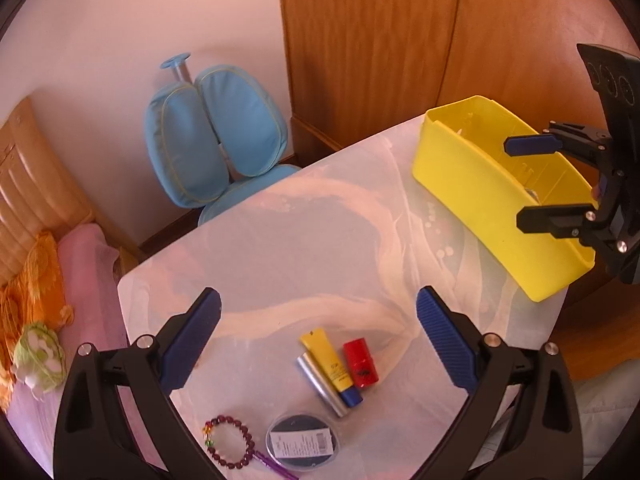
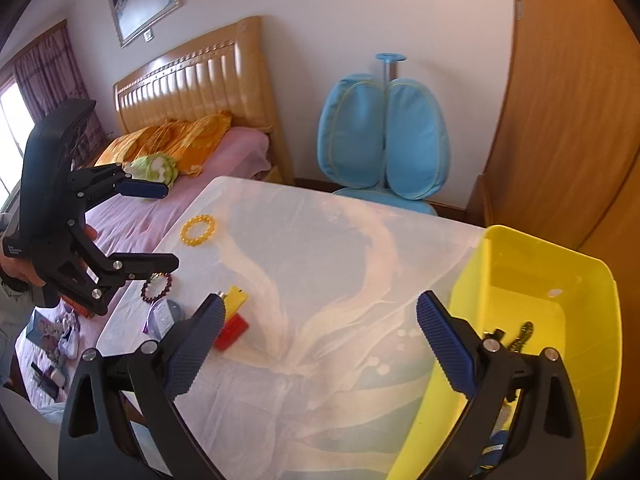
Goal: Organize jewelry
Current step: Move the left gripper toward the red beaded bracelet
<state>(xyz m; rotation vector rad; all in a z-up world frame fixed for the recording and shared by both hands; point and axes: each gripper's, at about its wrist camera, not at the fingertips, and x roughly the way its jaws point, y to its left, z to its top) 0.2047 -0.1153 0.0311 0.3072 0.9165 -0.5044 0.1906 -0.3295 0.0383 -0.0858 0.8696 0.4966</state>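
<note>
Both your grippers are wide open, holding nothing: left gripper (image 1: 319, 312) above the purple bead bracelet (image 1: 229, 442) near the table (image 1: 280, 240) edge, right gripper (image 2: 320, 320) at the yellow bin (image 2: 560, 280). Yellow bracelet (image 2: 197, 230) lies at the far corner, well apart.

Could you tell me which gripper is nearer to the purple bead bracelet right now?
Left. The left gripper hovers open just above the purple bead bracelet; the right gripper is across the table over the yellow bin.

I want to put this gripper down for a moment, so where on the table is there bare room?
The table is bare between the yellow bin and the near clutter: tubes, purple bracelet, round tin. The yellow bracelet sits alone near the bedside edge.
</note>
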